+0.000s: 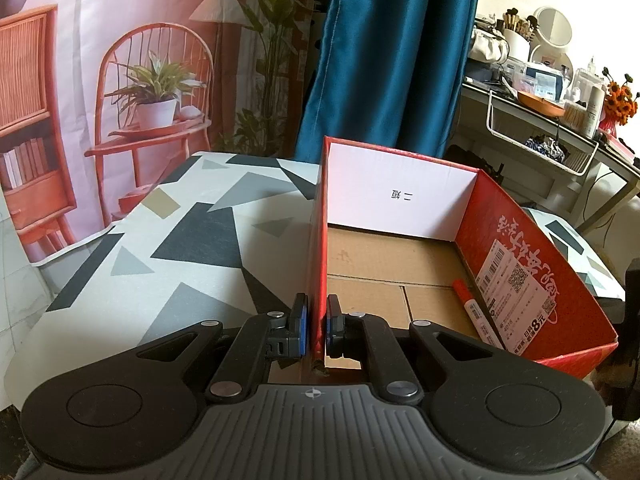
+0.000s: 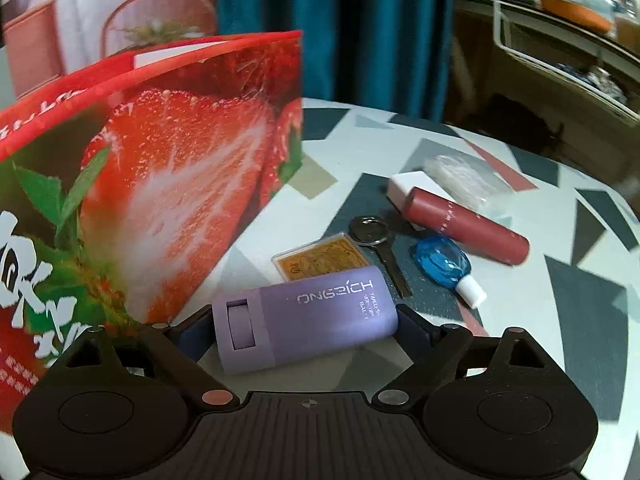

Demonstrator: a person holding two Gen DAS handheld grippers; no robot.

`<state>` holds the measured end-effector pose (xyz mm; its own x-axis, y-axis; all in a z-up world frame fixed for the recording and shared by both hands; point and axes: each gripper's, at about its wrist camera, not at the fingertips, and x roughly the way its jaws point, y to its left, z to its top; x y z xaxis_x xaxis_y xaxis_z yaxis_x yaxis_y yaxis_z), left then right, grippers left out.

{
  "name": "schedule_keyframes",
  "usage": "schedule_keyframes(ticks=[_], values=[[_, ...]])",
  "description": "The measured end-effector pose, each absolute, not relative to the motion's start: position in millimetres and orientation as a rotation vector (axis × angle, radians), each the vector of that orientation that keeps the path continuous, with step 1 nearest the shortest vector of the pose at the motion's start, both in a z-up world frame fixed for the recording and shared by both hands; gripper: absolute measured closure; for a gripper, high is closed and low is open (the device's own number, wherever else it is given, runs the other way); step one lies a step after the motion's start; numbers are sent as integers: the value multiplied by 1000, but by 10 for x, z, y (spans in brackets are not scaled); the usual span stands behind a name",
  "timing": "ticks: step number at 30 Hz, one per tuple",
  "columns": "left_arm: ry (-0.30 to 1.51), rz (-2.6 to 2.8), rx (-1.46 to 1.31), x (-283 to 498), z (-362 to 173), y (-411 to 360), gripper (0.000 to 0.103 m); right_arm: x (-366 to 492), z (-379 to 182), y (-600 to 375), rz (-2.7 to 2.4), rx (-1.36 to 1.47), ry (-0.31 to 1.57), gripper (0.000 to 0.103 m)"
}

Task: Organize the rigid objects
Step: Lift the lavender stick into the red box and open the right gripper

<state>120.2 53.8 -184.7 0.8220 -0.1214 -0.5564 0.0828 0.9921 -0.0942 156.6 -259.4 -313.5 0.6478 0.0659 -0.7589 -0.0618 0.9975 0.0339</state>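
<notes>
Purple case (image 2: 306,316) crosswise between right tongs (image 2: 298,330)

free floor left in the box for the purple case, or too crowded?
Plenty. The box holds only a red marker along its right wall; bare cardboard runs from there to the left wall pinched by the left gripper. Crowded: tabletop beyond the purple case, with key, blue bottle, maroon tube.

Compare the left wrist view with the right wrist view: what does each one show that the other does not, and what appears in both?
Only the left wrist view shows the box's inside, a red marker lying on its floor, and the left gripper clamped on the box wall. Only the right wrist view shows the right gripper holding a purple case, with a key, blue bottle and red tube on the table. Both show the red box and patterned tablecloth.
</notes>
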Motion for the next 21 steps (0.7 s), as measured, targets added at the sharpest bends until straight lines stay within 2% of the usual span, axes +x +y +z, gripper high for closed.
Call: schedule_keyframes(ticks=[10, 21], values=[[588, -107, -60, 1186, -1847, 524, 93, 1401, -3151, -2583, -14, 22, 774, 14], [587, -100, -41, 1155, -1818, 496, 94, 1384, -3154, -2492, 4, -29, 761, 14]])
